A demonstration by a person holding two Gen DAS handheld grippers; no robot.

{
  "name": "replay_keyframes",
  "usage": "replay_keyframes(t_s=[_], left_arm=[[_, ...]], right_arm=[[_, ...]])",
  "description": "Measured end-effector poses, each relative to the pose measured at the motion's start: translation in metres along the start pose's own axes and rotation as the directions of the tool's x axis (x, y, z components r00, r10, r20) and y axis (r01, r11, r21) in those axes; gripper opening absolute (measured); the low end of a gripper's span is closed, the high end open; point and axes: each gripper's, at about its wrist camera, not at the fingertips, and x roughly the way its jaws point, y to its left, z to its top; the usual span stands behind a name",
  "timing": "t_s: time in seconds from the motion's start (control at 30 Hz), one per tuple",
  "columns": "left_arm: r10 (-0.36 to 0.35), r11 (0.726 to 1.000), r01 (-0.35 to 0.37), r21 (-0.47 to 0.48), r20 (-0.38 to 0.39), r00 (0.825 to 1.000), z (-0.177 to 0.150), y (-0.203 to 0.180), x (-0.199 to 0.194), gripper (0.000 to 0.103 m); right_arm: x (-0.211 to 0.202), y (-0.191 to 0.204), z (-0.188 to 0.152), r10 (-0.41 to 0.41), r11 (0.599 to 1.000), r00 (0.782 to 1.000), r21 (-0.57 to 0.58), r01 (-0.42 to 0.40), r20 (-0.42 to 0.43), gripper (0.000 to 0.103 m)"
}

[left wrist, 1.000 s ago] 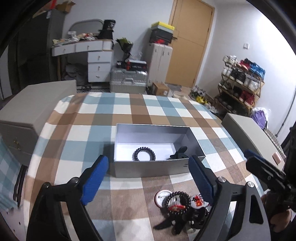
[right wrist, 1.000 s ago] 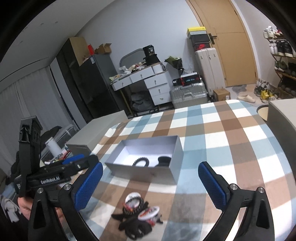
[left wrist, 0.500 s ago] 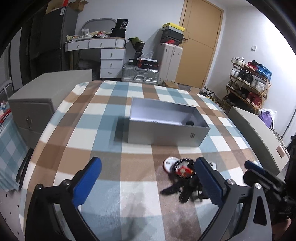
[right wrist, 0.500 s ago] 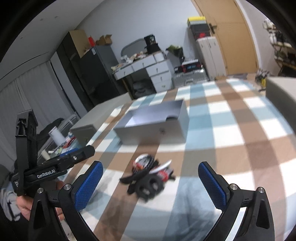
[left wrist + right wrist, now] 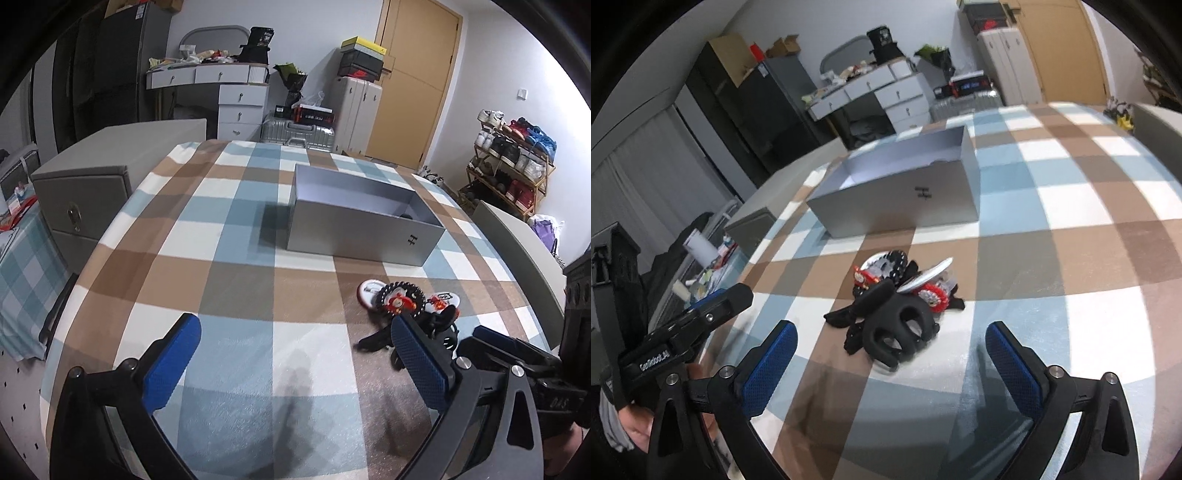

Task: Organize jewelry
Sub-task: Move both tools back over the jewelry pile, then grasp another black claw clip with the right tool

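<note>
The blue pads of the right gripper are spread wide with nothing between them, low over the checked cloth, and the pile of jewelry lies just ahead of the gap, not touched. The nearest piece in the pile is a black claw clip; behind it lie a black beaded ring, red ornaments and white discs, tangled together. Beyond the pile, a little apart from it, stands the open grey box, with its long side facing the gripper. The left gripper also has its fingers spread wide and holds nothing; it hovers over bare cloth, with the pile ahead and to the right of it, partly hidden behind the right-hand pad. From this view the box sits farther back on the cloth, and a small dark thing shows just over its near wall at the right end, too little of it visible to say what it is. At the right edge of the left view the right gripper appears beside the pile.
</note>
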Motion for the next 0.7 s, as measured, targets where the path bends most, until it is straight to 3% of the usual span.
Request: replay_keyframes(t_s=[0.1, 0.2, 0.37, 0.47, 0.53, 0.7], left_arm=[[0.000, 1.000, 0.000, -0.006, -0.001, 1.000, -0.001, 0.003, -0.001, 0.100], [0.001, 1.000, -0.001, -0.003, -0.005, 1.000, -0.001, 0.003, -0.001, 0.101], [-0.006, 1.000, 0.007, 0.006, -0.023, 1.000, -0.003, 0.002, 0.000, 0.101], [-0.009, 1.000, 0.009, 0.009, -0.029, 1.000, -0.003, 0.002, 0.001, 0.101], [-0.010, 1.000, 0.010, 0.010, -0.030, 1.000, -0.002, 0.001, 0.001, 0.101], [-0.017, 1.000, 0.018, 0.017, -0.034, 0.999, -0.002, 0.000, 0.000, 0.101]], right_arm=[[0.009, 0.000, 0.000, -0.001, 1.000, 0.999, 0.010, 0.002, -0.043, 0.089], [0.011, 0.001, -0.001, -0.010, 1.000, 0.999, 0.019, 0.011, -0.038, 0.088], [0.014, 0.002, 0.001, -0.023, 1.000, 0.999, 0.019, 0.024, -0.038, 0.077], [0.016, 0.002, 0.003, -0.028, 0.999, 0.999, 0.028, 0.029, -0.042, 0.069], [0.017, 0.001, 0.004, -0.035, 0.999, 0.998, 0.033, 0.037, -0.055, 0.054], [0.014, -0.001, 0.003, -0.012, 0.999, 0.999, 0.032, 0.013, -0.052, 0.053]])
